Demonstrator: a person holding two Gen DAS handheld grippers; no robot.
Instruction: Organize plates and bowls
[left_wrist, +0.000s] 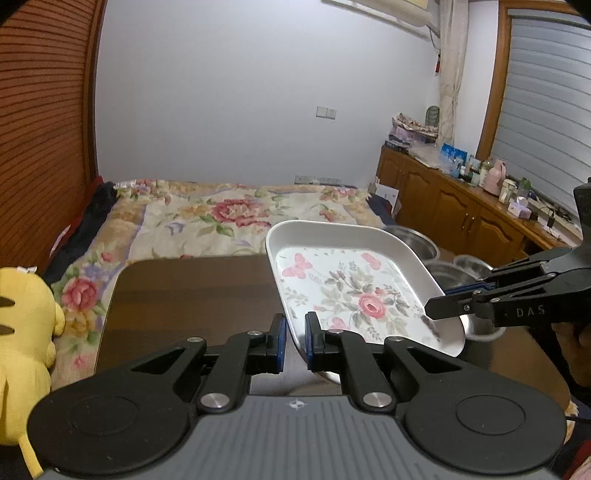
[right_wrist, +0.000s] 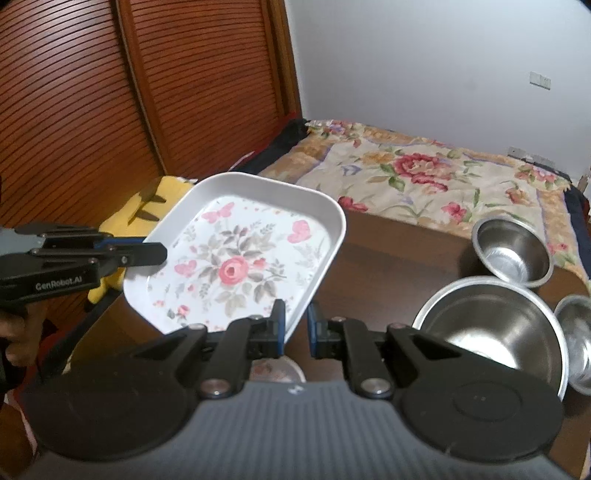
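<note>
Plate (right_wrist: 236, 254) aloft, pinched by both grippers (left_wrist: 294, 338) (right_wrist: 296, 325); three bowls (right_wrist: 495, 332) wait loose at three o'clock

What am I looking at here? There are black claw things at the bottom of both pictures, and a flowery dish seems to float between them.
No robot: a person holds a hand-held gripper in each hand, each carrying a camera looking along its fingers. One picture is from the left gripper, the other from the right gripper; each also shows the other gripper from the side. Together they hold the floral tray by opposite rims, tilted above the dark wooden table. Three steel bowls stand on the table: a large one, a smaller one behind, another at the edge. A yellow plush toy sits alongside, a bed behind.
</note>
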